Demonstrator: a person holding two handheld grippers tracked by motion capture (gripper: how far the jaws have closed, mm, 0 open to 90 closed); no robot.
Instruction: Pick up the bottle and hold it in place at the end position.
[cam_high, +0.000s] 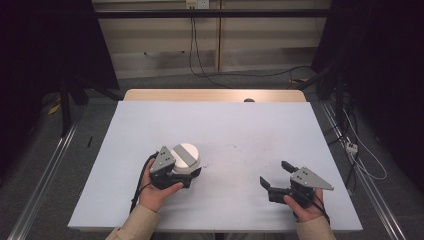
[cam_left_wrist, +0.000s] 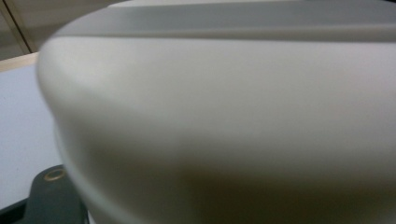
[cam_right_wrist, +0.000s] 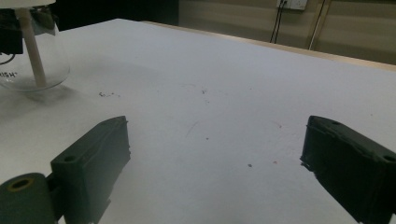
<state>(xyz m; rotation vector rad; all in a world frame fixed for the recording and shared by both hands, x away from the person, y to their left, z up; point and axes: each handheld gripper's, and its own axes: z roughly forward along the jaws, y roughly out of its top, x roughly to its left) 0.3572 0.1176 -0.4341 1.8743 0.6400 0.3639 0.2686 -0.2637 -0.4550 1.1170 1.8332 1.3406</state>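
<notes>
A round container (cam_high: 186, 157) with a white and grey lid stands on the white table top (cam_high: 220, 130), left of centre. My left gripper (cam_high: 187, 169) is shut on it, with the jaws on either side of its body. In the left gripper view the lid (cam_left_wrist: 224, 107) looms blurred and close, and one dark jaw shows at the bottom left. The right gripper view shows the container's clear glass bowl (cam_right_wrist: 28, 70) with a white post inside. My right gripper (cam_high: 275, 174) stands open and empty low over the table's front right, its jaws wide apart (cam_right_wrist: 215, 140).
Small dark specks (cam_right_wrist: 106, 94) lie on the table top near the container. A wooden strip (cam_high: 215, 95) runs along the far edge, with a small brown thing (cam_high: 248, 100) on it. Cables (cam_high: 200, 65) trail over the floor beyond, and metal rails flank the table.
</notes>
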